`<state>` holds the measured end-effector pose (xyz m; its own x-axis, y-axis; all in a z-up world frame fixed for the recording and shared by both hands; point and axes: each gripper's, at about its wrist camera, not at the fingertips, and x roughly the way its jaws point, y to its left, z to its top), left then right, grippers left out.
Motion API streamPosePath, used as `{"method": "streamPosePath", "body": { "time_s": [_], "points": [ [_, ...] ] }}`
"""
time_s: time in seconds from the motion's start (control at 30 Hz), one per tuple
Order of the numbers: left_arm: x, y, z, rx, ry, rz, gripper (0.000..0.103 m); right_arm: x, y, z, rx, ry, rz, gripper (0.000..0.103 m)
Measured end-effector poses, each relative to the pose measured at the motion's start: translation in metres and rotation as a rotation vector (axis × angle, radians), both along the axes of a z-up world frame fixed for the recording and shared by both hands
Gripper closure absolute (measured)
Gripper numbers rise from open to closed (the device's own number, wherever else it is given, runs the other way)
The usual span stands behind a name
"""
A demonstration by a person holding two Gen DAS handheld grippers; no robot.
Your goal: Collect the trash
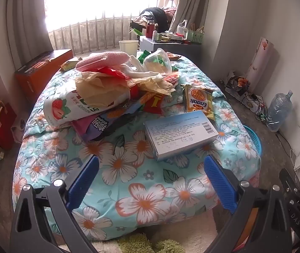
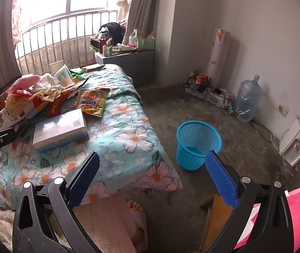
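Note:
A pile of trash lies on the floral bed (image 1: 145,198): a pale blue box (image 1: 180,133), a yellow Enaak snack packet (image 1: 199,102), a white strawberry bag (image 1: 69,107), crumpled paper (image 1: 107,86) and a clear plastic container (image 1: 158,60). My left gripper (image 1: 151,164) is open and empty, just short of the box. My right gripper (image 2: 152,162) is open and empty, over the bed's near corner. A blue mesh bin (image 2: 198,144) stands on the floor right of the bed. The box (image 2: 60,129) and snack packet (image 2: 91,102) also show in the right wrist view.
An orange box (image 1: 42,71) sits left of the bed, gift bags (image 1: 0,122) on the floor. A cluttered grey nightstand (image 2: 126,61) stands behind the bed. A water jug (image 2: 248,99) and power strips (image 2: 211,94) line the right wall. A bare foot (image 2: 136,208) is below.

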<state>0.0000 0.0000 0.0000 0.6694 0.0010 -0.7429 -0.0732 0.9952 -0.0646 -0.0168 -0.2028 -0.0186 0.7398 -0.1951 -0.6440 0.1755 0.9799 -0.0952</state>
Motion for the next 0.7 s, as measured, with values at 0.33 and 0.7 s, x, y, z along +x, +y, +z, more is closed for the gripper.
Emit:
{"method": "streamPosePath", "body": {
  "time_s": [0.33, 0.7],
  "points": [
    [-0.0014, 0.0017, -0.0025, -0.010, 0.009, 0.003, 0.006, 0.0002, 0.0009, 0.0028, -0.001, 0.003, 0.001, 0.008],
    [-0.0006, 0.0057, -0.0052, -0.021, 0.017, 0.008, 0.006, 0.0000, 0.0055, 0.0035, -0.005, 0.007, -0.002, 0.008]
  ]
}}
